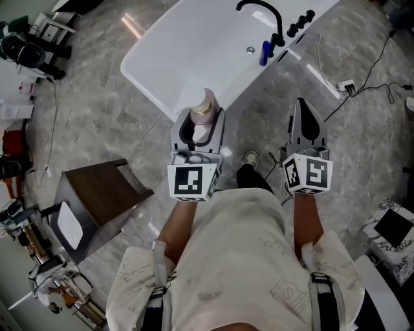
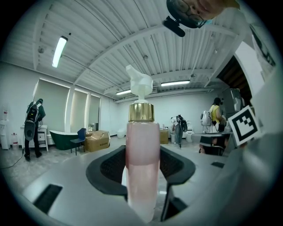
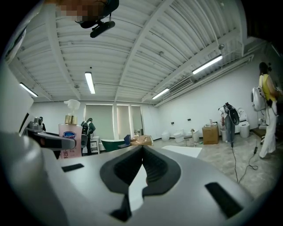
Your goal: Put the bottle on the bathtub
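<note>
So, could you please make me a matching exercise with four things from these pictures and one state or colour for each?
Things:
1. bottle
2. right gripper
3. bathtub
4. low table

States or colours:
A. shut, holding nothing
B. white
C. dark brown
D. clamped in the left gripper

Pairs: 1-D, 2-A, 3-B, 4-C.

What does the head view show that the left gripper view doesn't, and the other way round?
Head view only: the white bathtub just ahead of the grippers, its black faucet, and the right gripper. Left gripper view only: the jaws pressed on both sides of the pink bottle, and its gold collar. Both: the left gripper holding the bottle, white pump on top.
</note>
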A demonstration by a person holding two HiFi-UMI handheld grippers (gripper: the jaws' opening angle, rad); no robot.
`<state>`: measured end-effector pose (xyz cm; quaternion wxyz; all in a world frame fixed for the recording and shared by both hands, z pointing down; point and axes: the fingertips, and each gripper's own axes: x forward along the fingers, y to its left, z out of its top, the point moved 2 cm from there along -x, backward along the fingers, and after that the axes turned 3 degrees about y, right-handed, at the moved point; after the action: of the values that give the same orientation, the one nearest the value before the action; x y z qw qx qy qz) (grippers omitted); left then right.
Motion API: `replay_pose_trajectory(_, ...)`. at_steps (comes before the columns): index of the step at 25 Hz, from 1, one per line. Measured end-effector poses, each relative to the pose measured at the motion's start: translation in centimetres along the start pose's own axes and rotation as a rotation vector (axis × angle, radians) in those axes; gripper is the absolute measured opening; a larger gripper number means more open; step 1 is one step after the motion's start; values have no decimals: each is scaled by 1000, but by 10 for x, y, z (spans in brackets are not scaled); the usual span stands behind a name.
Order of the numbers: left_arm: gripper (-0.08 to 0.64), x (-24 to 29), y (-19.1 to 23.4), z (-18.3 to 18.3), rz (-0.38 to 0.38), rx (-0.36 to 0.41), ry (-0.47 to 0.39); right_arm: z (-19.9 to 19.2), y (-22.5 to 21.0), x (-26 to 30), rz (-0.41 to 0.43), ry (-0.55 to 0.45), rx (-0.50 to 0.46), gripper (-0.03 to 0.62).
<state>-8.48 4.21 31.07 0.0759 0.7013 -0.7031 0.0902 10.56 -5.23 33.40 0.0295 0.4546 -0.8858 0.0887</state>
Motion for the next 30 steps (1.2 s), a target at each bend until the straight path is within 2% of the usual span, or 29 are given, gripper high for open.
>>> replay_pose_trajectory(7, 219, 43, -43, 6, -65, 15, 8, 3, -56, -3, -61, -3, -19, -11)
replay_pose_trajectory(18, 219, 81, -92, 4, -203, 61, 40, -4, -113, -35, -218, -25, 39, -11)
replay_pose_trajectory(24, 219, 102, -107, 4, -275, 39, 14, -8, -130, -45, -293, -23, 39, -11)
replay_pose_trajectory(30, 219, 140, -101, 10, -311, 18, -6, 1, -141, -16, -320, -12, 2, -11)
